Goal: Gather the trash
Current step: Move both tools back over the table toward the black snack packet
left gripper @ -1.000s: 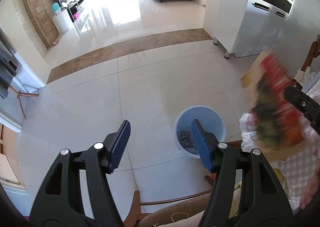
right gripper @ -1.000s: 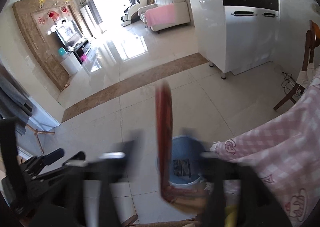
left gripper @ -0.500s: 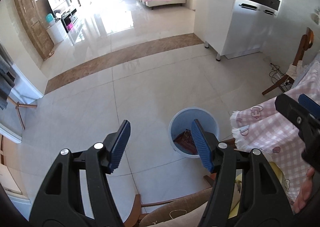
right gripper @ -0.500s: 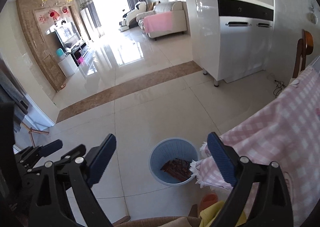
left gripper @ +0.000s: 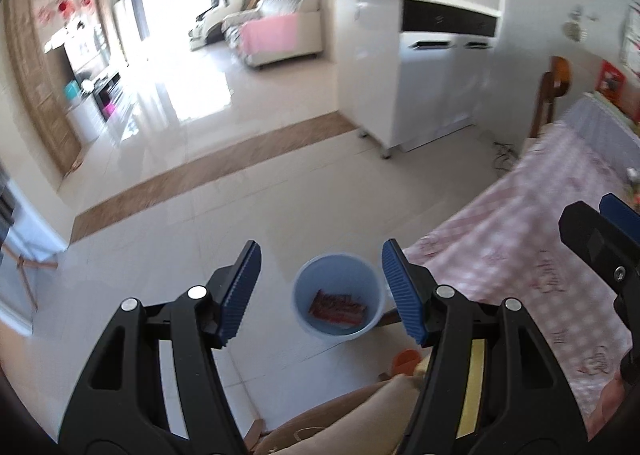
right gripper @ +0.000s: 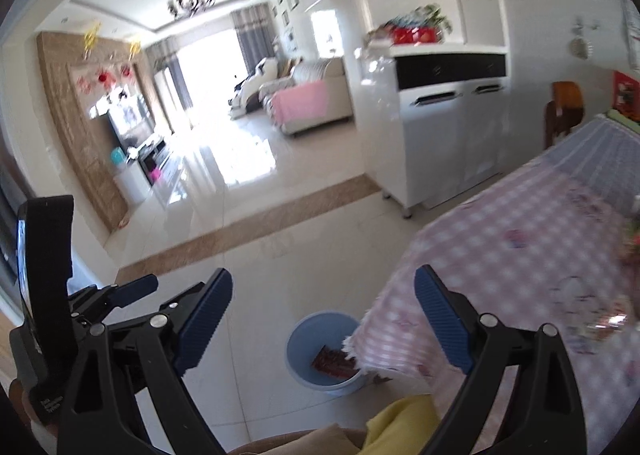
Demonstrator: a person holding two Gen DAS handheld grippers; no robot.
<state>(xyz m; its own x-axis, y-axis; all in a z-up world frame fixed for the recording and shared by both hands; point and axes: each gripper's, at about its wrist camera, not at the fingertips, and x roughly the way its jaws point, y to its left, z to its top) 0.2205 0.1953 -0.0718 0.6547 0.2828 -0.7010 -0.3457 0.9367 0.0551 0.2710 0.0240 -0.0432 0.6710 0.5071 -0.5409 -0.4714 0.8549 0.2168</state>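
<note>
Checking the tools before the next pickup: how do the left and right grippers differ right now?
In the right wrist view, the left gripper shows sideways at the left edge; the right gripper faces forward. The right's own view shows the pink checked tablecloth behind its right finger. Both stand open, empty, with blue pads.

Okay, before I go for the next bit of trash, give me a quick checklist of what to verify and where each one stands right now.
1. Left gripper empty, jaws apart: ok.
2. Right gripper empty, jaws apart: ok.
3. Red wrapper lying inside the blue bin: ok.
4. Bin upright on the floor beside the table corner: ok.
5. Next piece of trash located on the pink checked tablecloth: cannot tell; items at its far right edge are blurred.
6. View sharp enough to aim: not ok, both views are blurred.
</note>
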